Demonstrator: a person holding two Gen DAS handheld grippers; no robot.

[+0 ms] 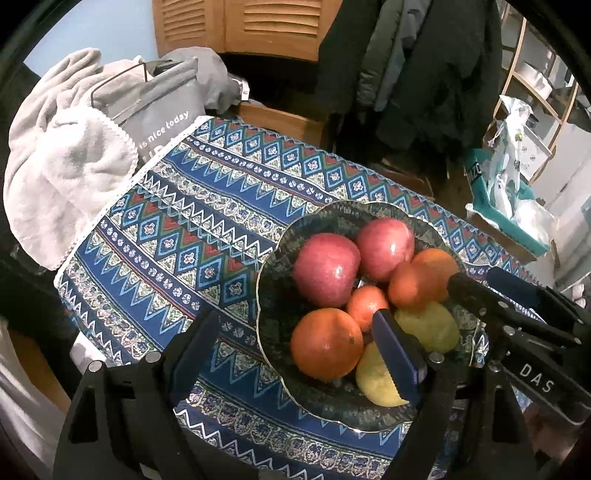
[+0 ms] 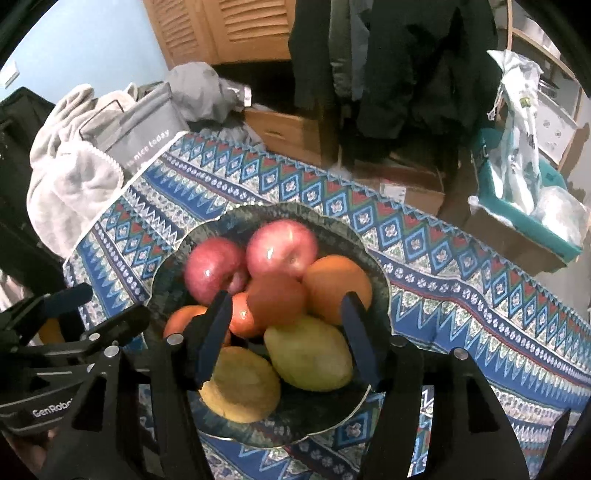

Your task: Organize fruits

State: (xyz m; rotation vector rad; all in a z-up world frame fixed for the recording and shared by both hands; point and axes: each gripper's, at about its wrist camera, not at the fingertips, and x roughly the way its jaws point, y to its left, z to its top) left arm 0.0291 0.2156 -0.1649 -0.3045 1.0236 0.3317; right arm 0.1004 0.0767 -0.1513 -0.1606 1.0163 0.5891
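Two apples [image 2: 251,258], several oranges [image 2: 338,286] and two lemons [image 2: 308,356] sit piled in a dark patterned bowl [image 2: 173,266], which rests on a table under a blue, zigzag-patterned tablecloth [image 2: 461,295]. Past the cloth's far left edge lies a heap of pale towels [image 1: 62,177] against a grey bag [image 1: 162,110] with printed lettering. Behind are louvred wooden doors [image 1: 236,26], dark coats [image 1: 424,66] hanging, cardboard boxes [image 2: 406,188] on the floor and a teal box [image 2: 524,225] stuffed with plastic bags.

My right gripper [image 2: 286,341] hangs over the near side of the bowl with its jaws spread wide; a lemon and an orange show between the fingers, but nothing is pinched and I cannot tell if a pad touches fruit.

My left gripper [image 1: 295,343] is also wide open and empty, one finger [image 1: 195,343] over the cloth left of the bowl, the other [image 1: 397,350] above the near lemon [image 1: 376,380].
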